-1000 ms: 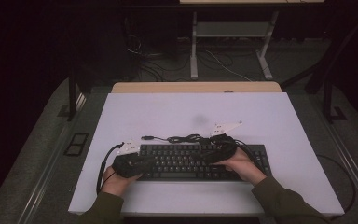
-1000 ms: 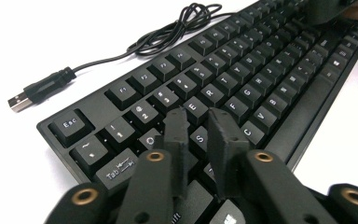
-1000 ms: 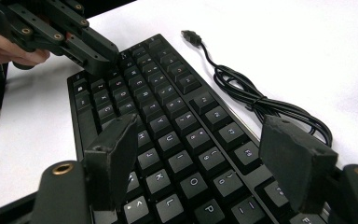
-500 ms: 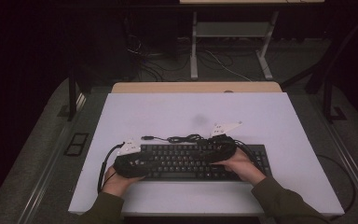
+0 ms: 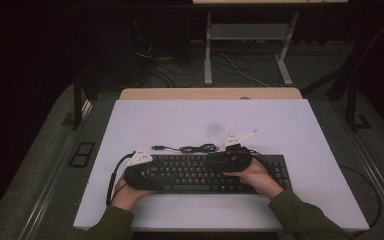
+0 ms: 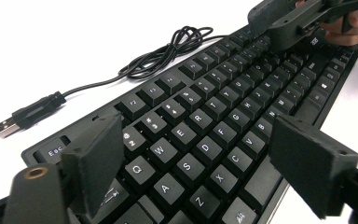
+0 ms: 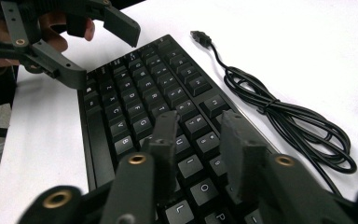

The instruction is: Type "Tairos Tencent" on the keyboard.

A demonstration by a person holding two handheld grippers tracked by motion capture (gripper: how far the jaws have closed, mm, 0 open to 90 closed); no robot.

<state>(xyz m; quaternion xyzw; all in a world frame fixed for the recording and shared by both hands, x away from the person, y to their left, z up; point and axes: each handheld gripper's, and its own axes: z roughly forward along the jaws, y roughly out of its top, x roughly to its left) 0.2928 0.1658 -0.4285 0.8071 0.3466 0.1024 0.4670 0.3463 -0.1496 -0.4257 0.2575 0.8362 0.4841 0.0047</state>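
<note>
A black keyboard (image 5: 195, 172) lies flat near the front of the white table (image 5: 205, 120). Its coiled cable (image 5: 197, 148) with a USB plug (image 6: 9, 123) rests just behind it, unplugged. My left gripper (image 6: 198, 140) hovers over the keyboard's left end (image 5: 152, 176). Its jaws have just been opening and stand wide apart above the letter keys, pressing on nothing. My right gripper (image 7: 199, 122) sits over the right-middle keys (image 5: 214, 162), pointing towards the left gripper (image 7: 100, 51). Its jaws have just been closing to a narrow gap, with only keys beneath them.
A wooden desk edge (image 5: 210, 93) runs behind the white table. Farther back, a metal table frame (image 5: 250, 50) and loose cables (image 5: 175, 65) occupy the dark floor. A floor socket box (image 5: 81, 153) lies left of the table.
Both hands stay in place over the keyboard. In the high view the jaw movement is too small to make out.
</note>
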